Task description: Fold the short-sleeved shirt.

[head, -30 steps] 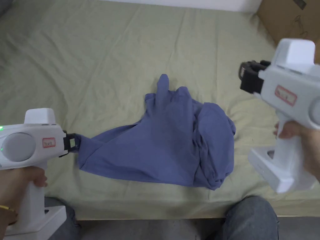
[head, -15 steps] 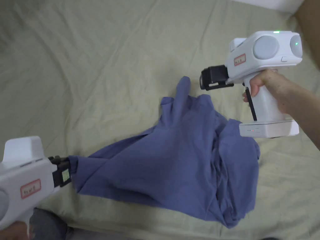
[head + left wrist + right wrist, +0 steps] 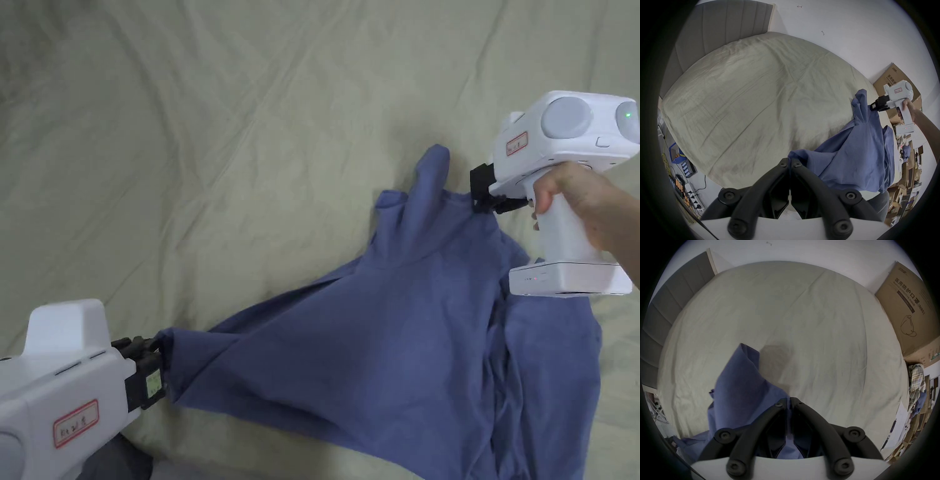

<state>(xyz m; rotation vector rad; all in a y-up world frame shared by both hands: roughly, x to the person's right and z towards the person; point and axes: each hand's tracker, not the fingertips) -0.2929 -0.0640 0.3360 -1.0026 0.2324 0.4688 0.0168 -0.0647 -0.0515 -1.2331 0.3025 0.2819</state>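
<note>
Head view: a blue short-sleeved shirt (image 3: 400,350) lies crumpled on a pale green bed sheet (image 3: 219,156). The left gripper (image 3: 156,369), a white handheld tool at the lower left, has its black jaws closed on one corner of the shirt, and the cloth stretches away from its fingertips toward the right. The right gripper (image 3: 480,190), held by a hand (image 3: 572,190) at the upper right, meets the far edge of the shirt; just to the left of its fingertips a loose flap of cloth stands up.

Left gripper view: the two black jaws are pressed together with a bunched blue shirt corner (image 3: 802,155) pinched at their tips (image 3: 790,162). The cloth runs right and upward from them to the other gripper (image 3: 873,107), whose tip touches the shirt beside the raised flap. A cardboard box (image 3: 893,78) stands behind it.

Right gripper view: the jaws are nearly together, with blue cloth (image 3: 743,386) caught between their tips (image 3: 788,400). The shirt spreads left of the fingers and below them; bare sheet (image 3: 818,337) lies beyond.
</note>
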